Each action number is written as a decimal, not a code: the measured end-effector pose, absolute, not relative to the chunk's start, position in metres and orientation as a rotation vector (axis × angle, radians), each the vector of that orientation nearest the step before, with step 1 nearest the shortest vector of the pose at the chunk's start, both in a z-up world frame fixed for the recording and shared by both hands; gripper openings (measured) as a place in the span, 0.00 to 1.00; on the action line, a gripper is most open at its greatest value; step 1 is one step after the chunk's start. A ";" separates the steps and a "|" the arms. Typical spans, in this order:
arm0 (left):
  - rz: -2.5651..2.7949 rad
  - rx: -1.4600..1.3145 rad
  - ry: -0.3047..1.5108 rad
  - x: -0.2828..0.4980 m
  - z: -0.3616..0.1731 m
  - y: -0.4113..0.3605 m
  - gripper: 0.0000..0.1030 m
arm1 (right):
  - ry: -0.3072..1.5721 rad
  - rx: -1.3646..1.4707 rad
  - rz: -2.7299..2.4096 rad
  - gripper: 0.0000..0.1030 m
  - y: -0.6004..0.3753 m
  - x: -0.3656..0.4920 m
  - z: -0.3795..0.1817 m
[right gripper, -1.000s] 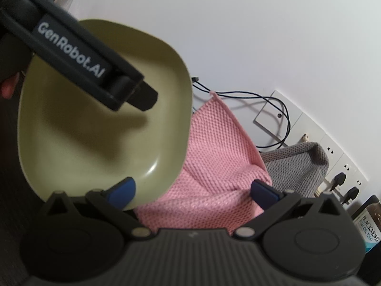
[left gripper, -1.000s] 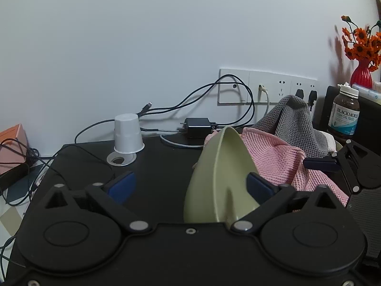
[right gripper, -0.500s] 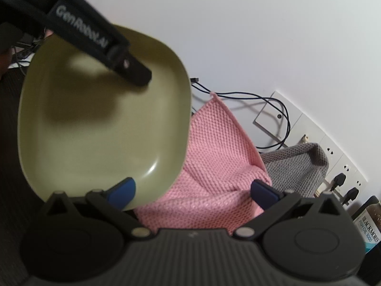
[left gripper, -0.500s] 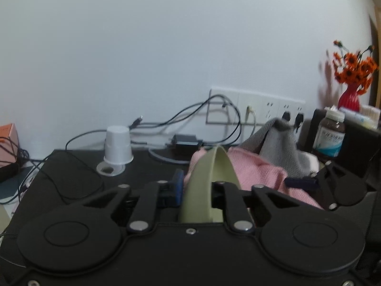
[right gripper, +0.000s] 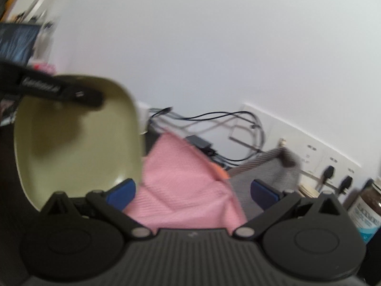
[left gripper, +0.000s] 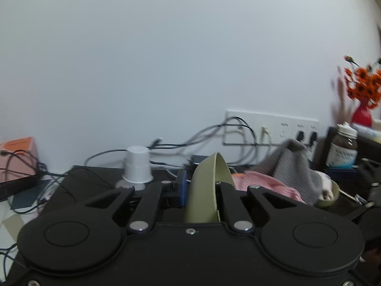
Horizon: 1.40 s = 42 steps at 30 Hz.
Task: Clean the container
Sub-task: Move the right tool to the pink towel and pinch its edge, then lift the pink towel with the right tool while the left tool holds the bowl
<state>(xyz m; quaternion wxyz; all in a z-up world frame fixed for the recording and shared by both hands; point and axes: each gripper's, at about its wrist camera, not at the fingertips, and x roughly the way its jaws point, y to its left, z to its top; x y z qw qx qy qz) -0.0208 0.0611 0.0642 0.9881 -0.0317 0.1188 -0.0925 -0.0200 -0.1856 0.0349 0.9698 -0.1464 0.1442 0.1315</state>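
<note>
Behind a black desk [left gripper: 78,186], smooth white wall is seen. A glossy olive container [left gripper: 204,186] is clamped edge-on by the left gripper [left gripper: 200,188]. The right gripper [right gripper: 193,190] is held with fingers apart over a knitted pink cloth [right gripper: 181,181].

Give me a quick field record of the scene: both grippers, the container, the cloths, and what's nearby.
left gripper: shut on the green dish, jaws have just been closing
green dish: held on edge, hollow side facing the right wrist camera
right gripper: open, nothing between the pads
pink cloth: lying ahead of the right gripper, beside the dish
grey cloth: bunched up behind the pink cloth
white cup: upside down on the black table
supplement bottle: upright at far right
wiping: not yet started
</note>
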 end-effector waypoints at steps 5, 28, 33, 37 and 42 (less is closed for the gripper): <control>-0.079 -0.039 0.226 -0.019 0.066 0.067 0.08 | 0.326 -0.123 0.144 0.99 -0.241 -0.008 0.047; -0.051 -0.051 0.256 -0.015 0.063 0.072 0.09 | 0.598 -0.235 0.382 0.82 -0.170 0.025 0.003; -0.053 -0.048 0.255 -0.015 0.063 0.071 0.09 | 0.608 -0.158 0.382 0.33 -0.177 0.025 0.005; -0.067 -0.048 0.256 -0.016 0.063 0.069 0.09 | 0.564 -0.026 0.406 0.20 -0.199 0.012 0.018; -0.078 -0.037 0.237 -0.021 0.066 0.065 0.09 | 0.374 0.113 0.345 0.18 -0.241 -0.022 0.051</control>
